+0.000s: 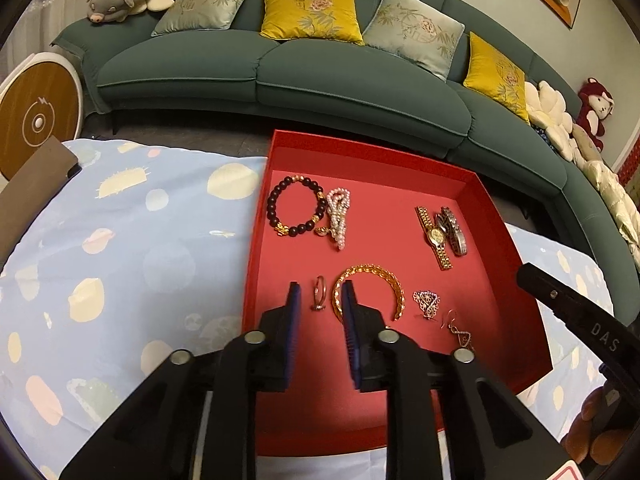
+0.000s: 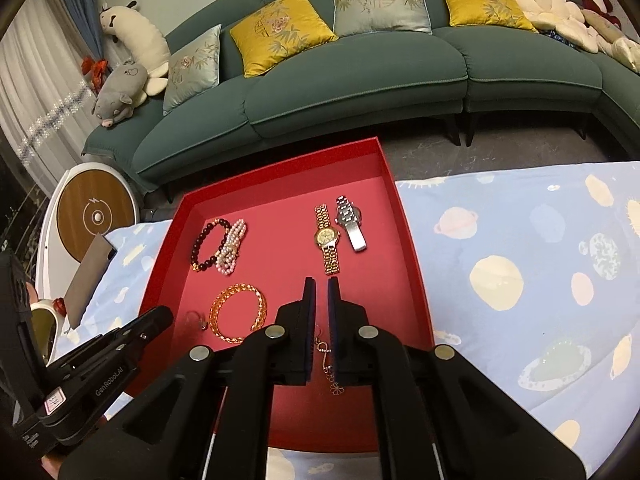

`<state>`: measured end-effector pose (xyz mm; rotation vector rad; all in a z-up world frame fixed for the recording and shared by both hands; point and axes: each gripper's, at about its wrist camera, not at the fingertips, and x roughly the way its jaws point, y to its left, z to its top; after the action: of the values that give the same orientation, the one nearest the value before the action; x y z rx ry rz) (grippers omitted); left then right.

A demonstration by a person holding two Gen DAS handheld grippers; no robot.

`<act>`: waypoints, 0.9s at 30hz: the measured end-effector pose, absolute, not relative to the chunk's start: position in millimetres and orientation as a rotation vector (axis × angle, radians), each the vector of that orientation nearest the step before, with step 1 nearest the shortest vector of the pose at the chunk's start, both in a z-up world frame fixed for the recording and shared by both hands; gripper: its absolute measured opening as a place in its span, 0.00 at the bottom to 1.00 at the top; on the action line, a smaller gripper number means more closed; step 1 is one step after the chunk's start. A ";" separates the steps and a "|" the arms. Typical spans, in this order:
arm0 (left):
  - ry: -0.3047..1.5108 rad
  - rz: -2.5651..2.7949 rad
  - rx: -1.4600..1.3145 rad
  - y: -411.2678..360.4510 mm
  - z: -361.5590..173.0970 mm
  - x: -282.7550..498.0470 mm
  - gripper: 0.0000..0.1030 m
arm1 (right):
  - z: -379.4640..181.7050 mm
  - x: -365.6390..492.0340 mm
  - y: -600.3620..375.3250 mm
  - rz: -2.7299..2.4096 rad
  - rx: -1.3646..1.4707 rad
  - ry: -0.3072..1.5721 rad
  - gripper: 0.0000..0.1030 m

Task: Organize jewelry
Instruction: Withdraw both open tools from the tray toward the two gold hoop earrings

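Ring (image 1: 319, 293) on red tray (image 1: 496, 216) between parted left tongs (image 1: 320, 300).

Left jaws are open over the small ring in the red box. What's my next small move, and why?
Probably lift the left gripper straight up. The ring lies flat on the red box floor between its parted pads, untouched, beside the gold bangle, so it looks placed.

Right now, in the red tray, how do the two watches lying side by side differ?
The gold watch is yellow-toned with a pale round dial facing up; the silver watch is steel-coloured and no dial can be made out on it. The gold watch reaches nearer the camera; the silver watch lies nearer the red tray's right wall. Both have metal link bands and lie flat, untouched.
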<state>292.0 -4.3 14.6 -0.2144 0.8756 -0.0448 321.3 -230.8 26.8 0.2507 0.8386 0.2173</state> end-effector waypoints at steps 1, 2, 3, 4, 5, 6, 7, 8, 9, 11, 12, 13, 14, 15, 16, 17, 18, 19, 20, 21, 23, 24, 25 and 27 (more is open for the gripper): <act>0.857 -0.042 -0.225 -1.7 20.0 288.3 0.25 | 31.7 318.8 -233.7 0.216 0.258 0.826 0.11; 0.846 -0.041 -0.231 0.4 24.9 285.6 0.25 | 37.3 315.6 -236.0 0.214 0.261 0.812 0.13; 0.835 -0.038 -0.234 2.7 30.8 282.4 0.25 | 43.1 312.1 -238.0 0.213 0.261 0.799 0.17; 0.819 -0.036 -0.233 5.1 38.3 277.7 0.25 | 50.2 307.1 -239.8 0.210 0.260 0.780 0.18; 0.805 -0.034 -0.230 7.2 44.9 272.7 0.26 | 57.3 302.5 -241.4 0.211 0.257 0.763 0.18; 0.791 -0.035 -0.227 9.2 51.7 267.1 0.26 | 64.4 296.6 -242.6 0.214 0.254 0.749 0.18; 0.776 -0.043 -0.223 11.4 59.0 259.1 0.26 | 71.7 289.8 -243.9 0.219 0.253 0.733 0.19; 0.767 -0.050 -0.214 12.8 65.0 252.2 0.27 | 78.2 283.4 -245.3 0.223 0.251 0.719 0.19; 0.759 -0.055 -0.200 14.7 70.9 243.9 0.28 | 85.0 275.6 -246.8 0.227 0.247 0.705 0.23; 0.742 -0.062 -0.188 21.1 80.1 225.1 0.34 | 97.3 255.8 -249.4 0.241 0.235 0.679 0.31; 0.738 -0.059 -0.190 24.8 83.9 215.4 0.35 | 102.7 244.6 -250.7 0.243 0.218 0.666 0.31; 0.737 -0.058 -0.193 27.3 86.5 208.0 0.35 | 107.4 231.5 -251.9 0.244 0.197 0.655 0.31; 0.740 -0.061 -0.199 29.4 88.8 200.8 0.36 | 111.0 219.7 -253.1 0.244 0.180 0.646 0.31; 0.746 -0.065 -0.200 30.5 90.3 193.9 0.38 | 113.4 209.3 -254.3 0.240 0.168 0.638 0.32; 0.749 -0.064 -0.196 30.6 91.2 187.0 0.43 | 115.3 198.6 -255.9 0.236 0.160 0.630 0.34; 0.745 -0.064 -0.188 29.8 91.5 179.1 0.45 | 116.4 187.9 -257.6 0.234 0.158 0.625 0.34; 0.740 -0.063 -0.177 28.5 90.8 171.9 0.45 | 116.5 178.0 -258.8 0.237 0.157 0.623 0.35; 0.738 -0.059 -0.161 26.4 89.3 164.0 0.45 | 114.5 167.3 -260.1 0.239 0.155 0.626 0.35; 0.740 -0.056 -0.148 24.1 86.7 156.2 0.46 | 112.1 158.1 -260.2 0.236 0.149 0.632 0.35; 0.746 -0.054 -0.134 21.6 83.5 149.3 0.46 | 109.3 150.7 -260.1 0.235 0.142 0.642 0.35; 0.773 -0.050 -0.104 17.4 75.8 136.1 0.46 | 102.6 134.5 -258.5 0.241 0.129 0.657 0.35; 0.782 -0.046 -0.094 16.5 71.8 129.6 0.46 | 99.7 127.3 -257.9 0.245 0.124 0.661 0.37; 0.789 -0.039 -0.088 14.9 68.3 124.3 0.46 | 95.8 120.5 -257.0 0.248 0.121 0.667 0.41; 0.801 -0.034 -0.085 12.5 61.3 114.6 0.46 | 88.1 110.9 -256.0 0.253 0.121 0.680 0.43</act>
<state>114.6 12.5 61.3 -0.0849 0.8010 -0.0340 110.9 -256.0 88.1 0.1215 0.6798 0.2534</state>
